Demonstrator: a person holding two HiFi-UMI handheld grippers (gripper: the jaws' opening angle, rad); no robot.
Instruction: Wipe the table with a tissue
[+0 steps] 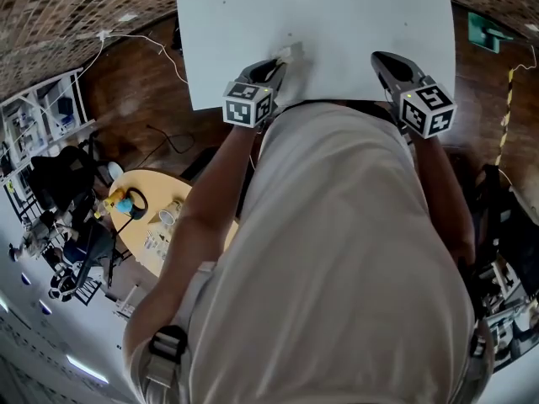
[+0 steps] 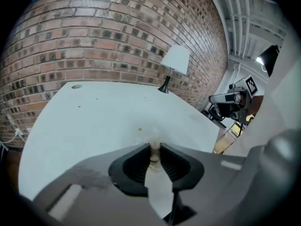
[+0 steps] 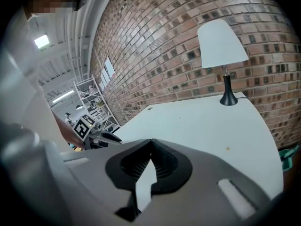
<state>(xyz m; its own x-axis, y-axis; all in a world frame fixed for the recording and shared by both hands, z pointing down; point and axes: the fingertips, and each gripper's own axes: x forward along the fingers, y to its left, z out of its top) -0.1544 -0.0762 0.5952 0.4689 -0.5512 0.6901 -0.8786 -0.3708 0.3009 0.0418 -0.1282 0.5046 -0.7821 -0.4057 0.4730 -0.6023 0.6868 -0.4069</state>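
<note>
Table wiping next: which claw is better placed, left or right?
Left. The left claw pinches the tissue over the table, and a small speck lies close ahead. The right claw is shut and empty.

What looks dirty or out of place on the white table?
Only a few small brown specks lie on the table, one just ahead of the tissue in the left gripper. The lamp stands upright; nothing else looks odd.
</note>
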